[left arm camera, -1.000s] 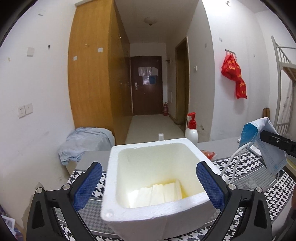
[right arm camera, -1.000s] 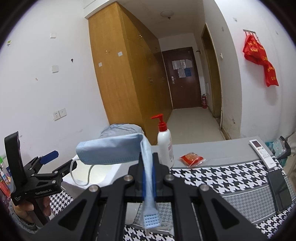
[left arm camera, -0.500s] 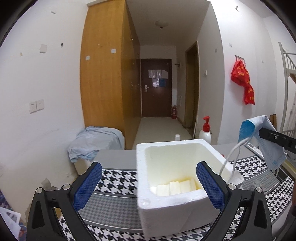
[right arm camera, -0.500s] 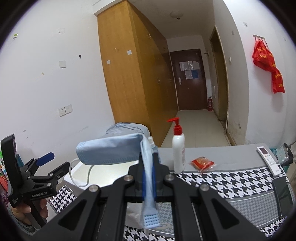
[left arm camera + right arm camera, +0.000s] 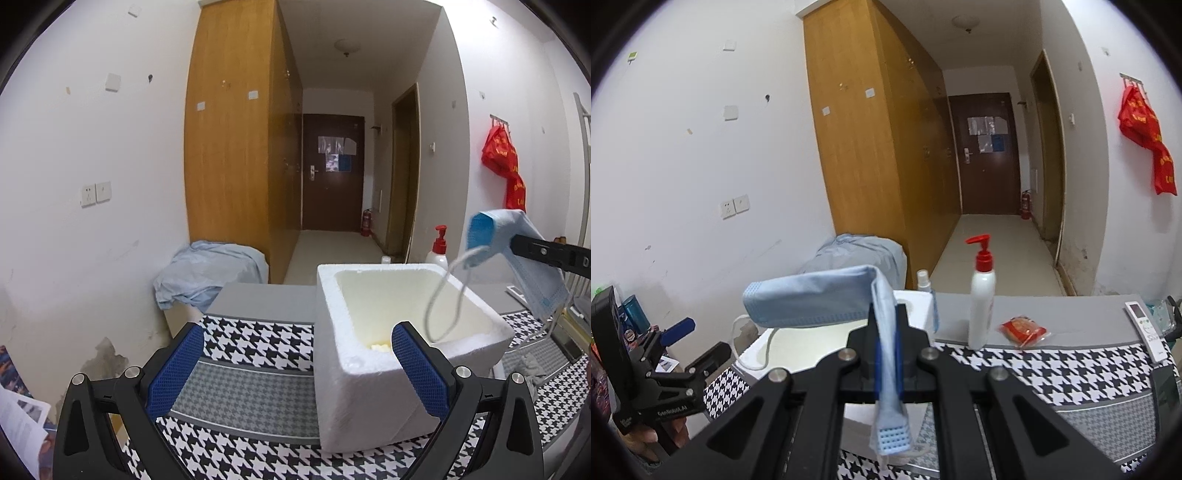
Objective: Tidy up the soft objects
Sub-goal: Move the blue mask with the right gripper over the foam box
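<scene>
Both views have swung left. Right hand-held gripper (image 5: 886,363) clamps the mask (image 5: 812,301) above the box (image 5: 399,354); left hand-held gripper (image 5: 295,365) gapes empty. Dangling loops may snag the rim.

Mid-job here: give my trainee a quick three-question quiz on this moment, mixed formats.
1. True or false: the right gripper is shut on the face mask.
2. What lies between the left gripper's open jaws? A) pump bottle B) houndstooth cloth and a foam box corner C) remote
3. Fill in: the mask's ear loop dangles over the white ___ box.

Key: 1 true; 2 B; 3 foam.
</scene>
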Tool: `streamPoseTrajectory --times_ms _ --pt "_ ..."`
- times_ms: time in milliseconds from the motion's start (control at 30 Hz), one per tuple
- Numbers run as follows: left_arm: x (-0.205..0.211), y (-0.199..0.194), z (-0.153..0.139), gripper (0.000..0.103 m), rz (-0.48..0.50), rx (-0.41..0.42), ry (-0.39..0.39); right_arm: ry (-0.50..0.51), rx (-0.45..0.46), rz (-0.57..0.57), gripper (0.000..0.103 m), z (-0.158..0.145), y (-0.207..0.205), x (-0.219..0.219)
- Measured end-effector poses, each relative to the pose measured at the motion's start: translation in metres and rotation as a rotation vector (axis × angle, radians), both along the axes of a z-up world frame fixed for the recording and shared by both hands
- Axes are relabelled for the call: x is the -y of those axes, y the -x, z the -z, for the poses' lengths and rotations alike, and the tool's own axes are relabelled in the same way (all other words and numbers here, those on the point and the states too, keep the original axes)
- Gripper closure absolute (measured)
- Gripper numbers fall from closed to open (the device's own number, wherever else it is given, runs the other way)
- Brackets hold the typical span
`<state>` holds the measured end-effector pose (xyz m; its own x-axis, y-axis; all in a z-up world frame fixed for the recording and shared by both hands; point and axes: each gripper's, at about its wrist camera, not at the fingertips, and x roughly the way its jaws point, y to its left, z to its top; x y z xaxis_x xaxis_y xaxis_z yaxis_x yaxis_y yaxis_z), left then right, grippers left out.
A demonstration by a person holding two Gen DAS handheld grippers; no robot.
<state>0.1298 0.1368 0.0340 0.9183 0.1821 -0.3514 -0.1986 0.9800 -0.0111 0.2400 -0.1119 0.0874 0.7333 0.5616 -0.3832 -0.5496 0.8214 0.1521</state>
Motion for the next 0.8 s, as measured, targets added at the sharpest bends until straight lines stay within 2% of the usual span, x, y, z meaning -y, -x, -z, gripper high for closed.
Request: streamPoseTrajectory --times_ms 600,800 --pt "-0.016 0.016 0.004 0.001 -0.010 -0.013 0.016 0.019 -0.047 -0.033 0.095 0.005 -0.018 -0.046" --pt "-0.019 0.015 0.008 0.001 -0.011 -0.025 0.019 0.066 -0.073 -0.028 0.095 0.013 -0.027 -0.064"
